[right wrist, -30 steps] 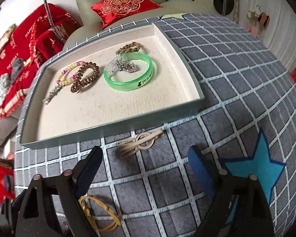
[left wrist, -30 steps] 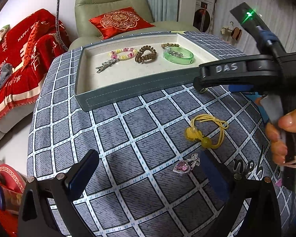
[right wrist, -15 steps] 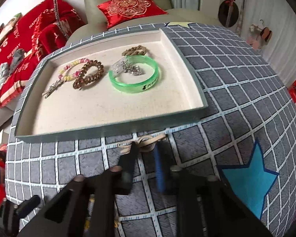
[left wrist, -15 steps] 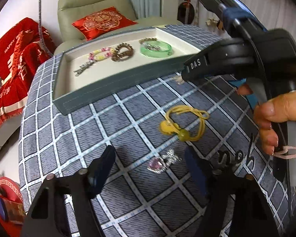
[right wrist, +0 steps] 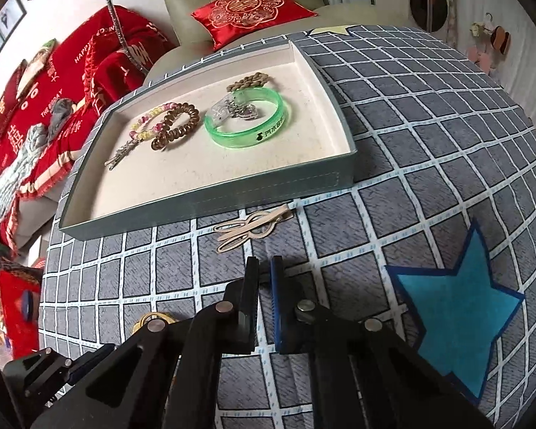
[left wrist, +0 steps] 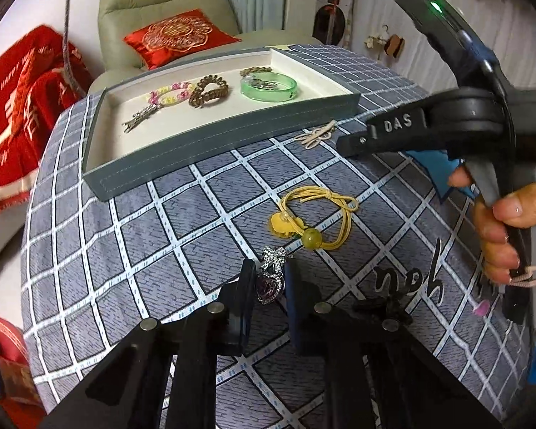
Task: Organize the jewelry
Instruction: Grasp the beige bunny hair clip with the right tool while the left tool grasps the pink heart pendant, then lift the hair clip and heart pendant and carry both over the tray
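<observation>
Change since earlier: both grippers had just been closing; one second before, their jaws stood wide apart over the cloth.
Left gripper [left wrist: 268, 279]: its jaws had closed further in the last half second and were clenched on the heart brooch [left wrist: 271, 279], which sat between the two pads, its silver bow sticking out at the far end.
Right gripper [right wrist: 264, 282]: jaws pressed almost together with nothing between them; the tips stood just on the near side of the beige hair clip [right wrist: 252, 227], not touching it.
Beige hair clip: lay flat on the checked tablecloth [right wrist: 411, 143], just beside the near wall of the tray [right wrist: 203, 196].
Yellow hair tie [left wrist: 314, 218]: lay on the cloth, just beyond the left gripper and a little to the right.
Tray: stood at the far part of the table; inside were the green bangle [right wrist: 248, 123], the brown spiral hair tie [right wrist: 175, 125], a pink and yellow bead bracelet [right wrist: 144, 125] and a silver clip [right wrist: 119, 155].
Right hand [left wrist: 507, 228]: seen at the right edge of the left wrist view, squeezing the handle of its gripper.
</observation>
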A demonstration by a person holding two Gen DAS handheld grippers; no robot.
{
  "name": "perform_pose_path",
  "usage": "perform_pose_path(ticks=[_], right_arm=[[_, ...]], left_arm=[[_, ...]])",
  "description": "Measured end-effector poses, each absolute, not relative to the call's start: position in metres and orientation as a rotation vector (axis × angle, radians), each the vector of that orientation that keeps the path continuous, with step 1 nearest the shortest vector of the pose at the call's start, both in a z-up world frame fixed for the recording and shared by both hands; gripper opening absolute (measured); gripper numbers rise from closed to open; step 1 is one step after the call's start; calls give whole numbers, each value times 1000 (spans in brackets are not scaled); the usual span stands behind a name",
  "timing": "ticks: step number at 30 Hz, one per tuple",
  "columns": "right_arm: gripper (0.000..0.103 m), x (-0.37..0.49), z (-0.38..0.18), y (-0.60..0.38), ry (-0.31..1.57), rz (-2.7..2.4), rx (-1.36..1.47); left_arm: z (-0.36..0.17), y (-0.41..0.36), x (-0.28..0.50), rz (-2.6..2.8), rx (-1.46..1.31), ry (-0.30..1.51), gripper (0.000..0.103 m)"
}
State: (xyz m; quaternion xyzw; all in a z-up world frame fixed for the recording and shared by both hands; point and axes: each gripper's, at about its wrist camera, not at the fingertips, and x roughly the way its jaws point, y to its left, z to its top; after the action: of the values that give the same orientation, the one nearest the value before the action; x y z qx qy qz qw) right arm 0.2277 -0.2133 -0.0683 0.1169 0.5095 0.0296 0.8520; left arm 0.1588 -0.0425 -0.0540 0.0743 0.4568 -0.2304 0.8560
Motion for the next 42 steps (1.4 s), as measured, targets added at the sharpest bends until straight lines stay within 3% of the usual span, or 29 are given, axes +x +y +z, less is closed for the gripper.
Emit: perform_pose_path(ticks=[2,3,4,5,11,16,17,19,21,25,42], right_arm=[[23,230,-68,-214,1066,69,235],[52,230,-67,-215,1058,70,231],[65,230,-65,-215,1045,68,219],[71,231,-64,-215,1031,64,210],[69,246,-67,-213,1027,69,194],[57,259,-68,-204,1021,48,184],[52,259,-68,-200,1020,33,169],[31,259,-68,-192,1016,5,123],[28,257,-68,-188,1011,-2,98],[12,252,-63,-199,1000,6,147],[9,221,-58,-201,1118,312,182]], left_arm=[[-54,-39,159,-477,137,965,32],[-54,-38,159,-474,134,966,32],[-54,-38,159,-471,132,967,32],[-54,-37,159,-471,130,968,32],[-54,-35,159,-460,118,969,32],[-54,-33,158,-456,110,970,32],[-55,-32,160,-456,109,970,32],[-55,-32,161,-456,108,969,32],[-55,-32,160,-457,108,970,32],[-54,-31,161,-453,98,972,32],[-54,-23,157,-439,81,972,32]])
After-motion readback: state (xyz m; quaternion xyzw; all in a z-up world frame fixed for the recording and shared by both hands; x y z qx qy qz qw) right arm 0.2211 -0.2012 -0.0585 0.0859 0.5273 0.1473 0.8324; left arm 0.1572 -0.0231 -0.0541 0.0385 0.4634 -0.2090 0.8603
